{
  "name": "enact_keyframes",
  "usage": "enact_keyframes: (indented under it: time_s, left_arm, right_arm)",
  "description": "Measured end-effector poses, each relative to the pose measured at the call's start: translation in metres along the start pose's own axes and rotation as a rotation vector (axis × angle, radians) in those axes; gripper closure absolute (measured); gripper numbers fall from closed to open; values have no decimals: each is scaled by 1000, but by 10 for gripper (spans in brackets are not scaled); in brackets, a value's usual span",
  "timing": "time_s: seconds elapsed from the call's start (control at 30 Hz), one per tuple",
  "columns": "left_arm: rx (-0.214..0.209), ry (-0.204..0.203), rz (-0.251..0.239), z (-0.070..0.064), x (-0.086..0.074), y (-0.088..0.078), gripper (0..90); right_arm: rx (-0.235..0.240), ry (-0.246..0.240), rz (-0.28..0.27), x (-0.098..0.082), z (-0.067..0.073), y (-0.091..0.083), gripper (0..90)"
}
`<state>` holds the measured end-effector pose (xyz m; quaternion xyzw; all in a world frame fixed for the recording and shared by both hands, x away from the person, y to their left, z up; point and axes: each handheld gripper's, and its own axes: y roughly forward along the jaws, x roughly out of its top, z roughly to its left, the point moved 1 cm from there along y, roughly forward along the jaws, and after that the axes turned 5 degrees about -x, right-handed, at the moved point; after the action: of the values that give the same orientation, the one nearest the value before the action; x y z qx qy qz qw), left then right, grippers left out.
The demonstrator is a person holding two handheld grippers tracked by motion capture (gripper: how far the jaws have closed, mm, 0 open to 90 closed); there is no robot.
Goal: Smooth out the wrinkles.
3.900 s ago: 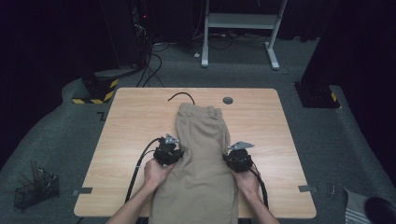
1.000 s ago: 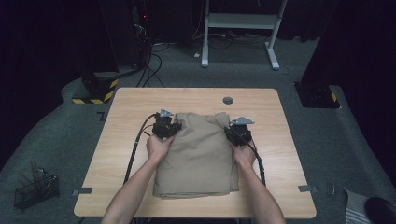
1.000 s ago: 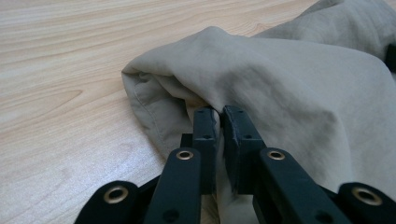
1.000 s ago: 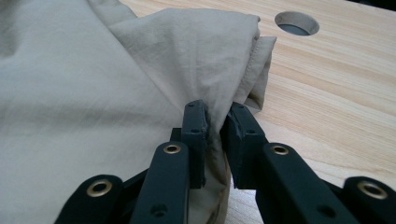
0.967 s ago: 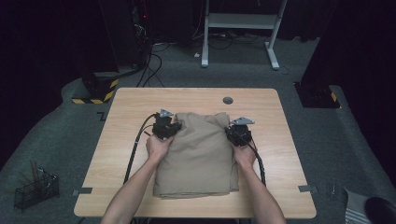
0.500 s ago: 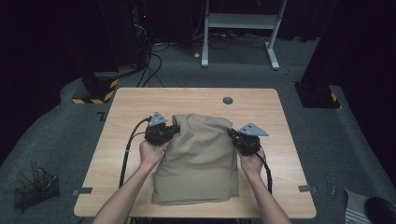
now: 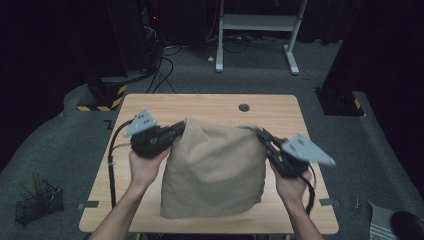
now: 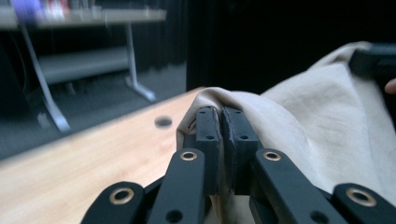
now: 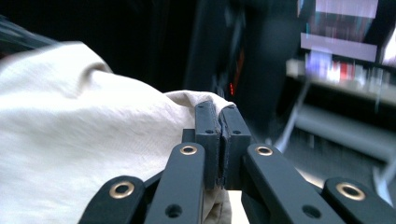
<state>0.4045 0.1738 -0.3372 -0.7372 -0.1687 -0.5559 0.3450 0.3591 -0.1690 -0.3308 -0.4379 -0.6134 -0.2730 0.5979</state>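
Mid-fold: left tool (image 7: 176, 131) & right tool (image 7: 262, 136) each clamp a top corner of the tan garment (image 7: 215, 172), lifted mid-frame. Lower edge rests on the counter (image 7: 210, 104). Next, prob.: carry both corners level, lay flat w/o bunching.

A wire basket (image 7: 39, 204) sits on the floor left of the wooden table (image 7: 210, 102); a white desk frame (image 7: 260, 27) stands behind.

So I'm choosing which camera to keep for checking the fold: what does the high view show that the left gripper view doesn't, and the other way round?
High view alone: the whole beige cloth hanging as a sheet, its lower edge on the wooden table, both hands, and the right gripper pinching the cloth's right top corner.

Left gripper view alone: close up, the left gripper with its jaws shut on a fold of the cloth.

Both share: the cloth, the table with its dark round hole, and the white table frame behind.
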Motion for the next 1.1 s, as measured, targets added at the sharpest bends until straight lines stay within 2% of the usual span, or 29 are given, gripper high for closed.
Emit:
enact_keyframes:
  time_s: [0.03, 0.07, 0.13, 0.17, 0.2, 0.23, 0.27, 0.3, 0.33, 0.37, 0.4, 0.47, 0.53, 0.6, 0.67, 0.7, 0.77, 0.83, 0.87, 0.9, 0.93, 1.0, 1.03, 1.07, 1.1]
  left_arm:
    - [-4, -66, 37, 17, -7, 19, 854]
    - [24, -83, 81, 32, -16, 36, 854]
    - [52, -134, 164, 57, -37, 68, 853]
    - [78, -139, 208, 68, -48, 82, 852]
    - [91, -162, 240, 77, -59, 94, 854]
    - [125, -165, 280, 89, -74, 108, 862]
    - [131, -171, 289, 92, -77, 112, 862]
    - [142, -173, 308, 95, -82, 117, 857]
    - [178, -158, 335, 100, -91, 126, 851]
    - [189, -163, 346, 102, -95, 129, 830]
    - [192, -180, 358, 106, -99, 132, 816]
    - [201, -215, 349, 113, -105, 134, 757]
    - [225, -234, 339, 114, -103, 130, 644]
    - [240, -215, 290, 109, -96, 116, 526]
    - [224, -189, 242, 99, -89, 100, 451]
    - [203, -173, 219, 92, -87, 91, 428]
    - [175, -131, 195, 75, -84, 75, 387]
    - [138, -98, 183, 59, -87, 66, 371]
    - [122, -70, 196, 51, -91, 66, 372]
    - [123, -38, 216, 45, -94, 69, 375]
    - [135, -6, 239, 41, -99, 74, 386]
    - [165, 24, 289, 43, -110, 87, 416]
    - [185, 3, 323, 49, -117, 96, 426]
    - [185, 3, 323, 49, -117, 96, 425]
    - [195, -15, 346, 58, -124, 102, 425]
  right_arm:
    - [-7, 25, 55, -10, -8, 24, 879]
    - [-12, 49, 113, -22, -16, 48, 879]
    - [-28, 69, 216, -50, -26, 92, 878]
    - [-33, 86, 275, -65, -29, 111, 878]
    - [-35, 92, 322, -79, -31, 127, 877]
    - [-43, 94, 371, -92, -31, 142, 875]
    - [-50, 95, 428, -112, -31, 161, 873]
    - [-53, 96, 445, -117, -31, 166, 870]
    - [-56, 93, 470, -123, -30, 172, 864]
    - [-69, 85, 509, -135, -29, 182, 826]
    - [-75, 87, 524, -140, -29, 186, 798]
    - [-84, 109, 548, -150, -30, 192, 708]
    - [-103, 137, 548, -153, -34, 192, 601]
    - [-113, 178, 517, -147, -38, 182, 567]
    - [-117, 184, 470, -138, -39, 166, 560]
    - [-102, 186, 435, -133, -37, 155, 570]
    - [-69, 140, 371, -124, -27, 134, 620]
    - [-5, 113, 334, -119, -14, 117, 660]
    - [35, 113, 322, -120, -6, 112, 676]
    - [65, 92, 322, -122, 3, 109, 692]
    - [86, 87, 330, -125, 10, 109, 708]
    - [112, 75, 364, -137, 21, 115, 739]
    - [111, 64, 392, -144, 23, 120, 747]
    - [111, 64, 392, -144, 23, 120, 747]
    - [93, 66, 433, -155, 22, 126, 754]
